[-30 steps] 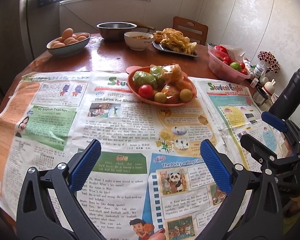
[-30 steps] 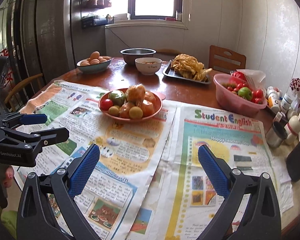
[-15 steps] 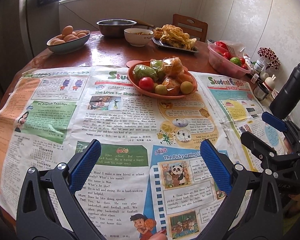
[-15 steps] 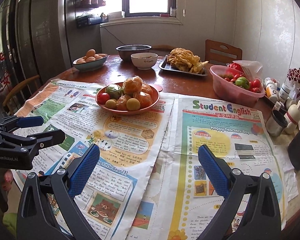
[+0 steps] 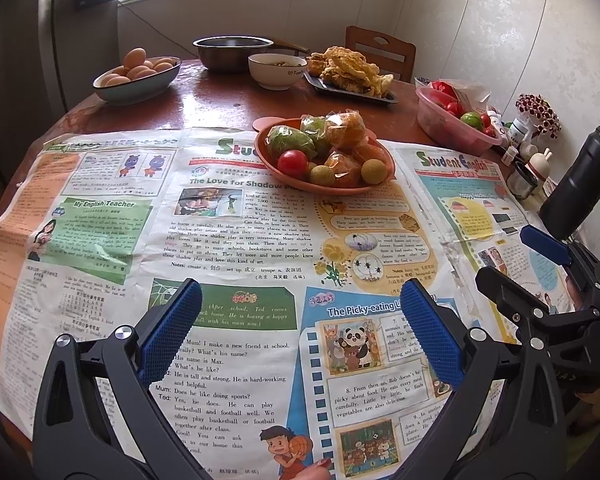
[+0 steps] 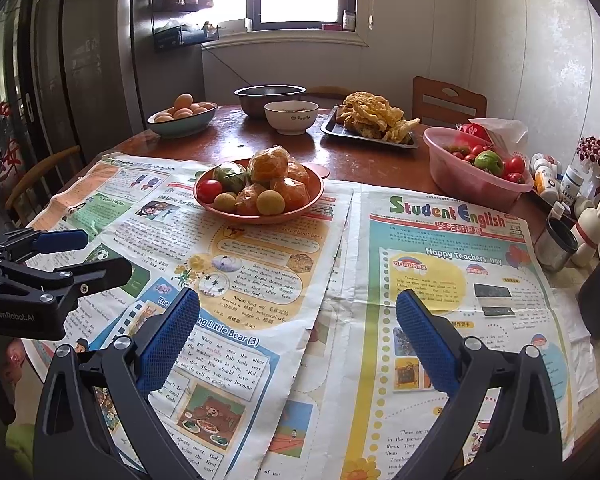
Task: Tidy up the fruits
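While both sets of jaws are held wide open and empty, the round orange plate of wrapped fruit [image 5: 385, 159] is seen well ahead, right of centre for the left gripper [image 5: 300, 328] and left of centre for the right gripper [image 6: 298, 330], neither clearly nearer.

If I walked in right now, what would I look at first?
Probably the orange plate piled with fruit in the middle of the table, sitting on bright cartoon newspapers. Next, the pink tub of tomatoes to the right, and the bowl of eggs at the far left. Both grippers, left gripper and right gripper, hang open and empty.
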{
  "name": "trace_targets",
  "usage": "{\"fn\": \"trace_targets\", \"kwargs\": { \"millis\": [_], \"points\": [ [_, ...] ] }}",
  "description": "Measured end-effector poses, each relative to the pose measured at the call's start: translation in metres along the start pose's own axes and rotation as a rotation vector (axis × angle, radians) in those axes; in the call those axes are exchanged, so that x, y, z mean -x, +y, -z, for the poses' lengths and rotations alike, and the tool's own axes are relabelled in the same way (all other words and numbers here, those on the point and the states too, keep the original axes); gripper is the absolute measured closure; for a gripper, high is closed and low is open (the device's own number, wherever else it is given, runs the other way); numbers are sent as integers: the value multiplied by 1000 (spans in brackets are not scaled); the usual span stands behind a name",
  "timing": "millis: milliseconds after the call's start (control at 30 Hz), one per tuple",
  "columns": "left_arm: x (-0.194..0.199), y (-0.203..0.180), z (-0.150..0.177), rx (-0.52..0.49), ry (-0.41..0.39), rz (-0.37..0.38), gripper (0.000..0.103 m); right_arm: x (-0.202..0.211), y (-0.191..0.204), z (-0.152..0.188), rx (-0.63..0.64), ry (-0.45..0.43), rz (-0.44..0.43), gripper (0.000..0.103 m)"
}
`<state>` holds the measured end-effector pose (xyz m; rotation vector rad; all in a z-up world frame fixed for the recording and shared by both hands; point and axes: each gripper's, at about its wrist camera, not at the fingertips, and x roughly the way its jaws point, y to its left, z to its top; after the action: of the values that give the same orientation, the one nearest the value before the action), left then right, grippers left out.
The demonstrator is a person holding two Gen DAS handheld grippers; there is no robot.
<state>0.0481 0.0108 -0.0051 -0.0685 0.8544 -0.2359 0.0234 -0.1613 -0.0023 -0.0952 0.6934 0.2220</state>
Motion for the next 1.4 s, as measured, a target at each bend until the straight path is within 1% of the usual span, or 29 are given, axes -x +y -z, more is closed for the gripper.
{"fn": "trace_targets", "kwargs": {
  "millis": [967,1400],
  "points": [
    [1,3,-1,1,0,-10,10,0,0,1,-3,5,3,4],
    [0,2,-1,-15,3,-22,10,-1,-1,1,-8,5,-5,4]
  ]
}}
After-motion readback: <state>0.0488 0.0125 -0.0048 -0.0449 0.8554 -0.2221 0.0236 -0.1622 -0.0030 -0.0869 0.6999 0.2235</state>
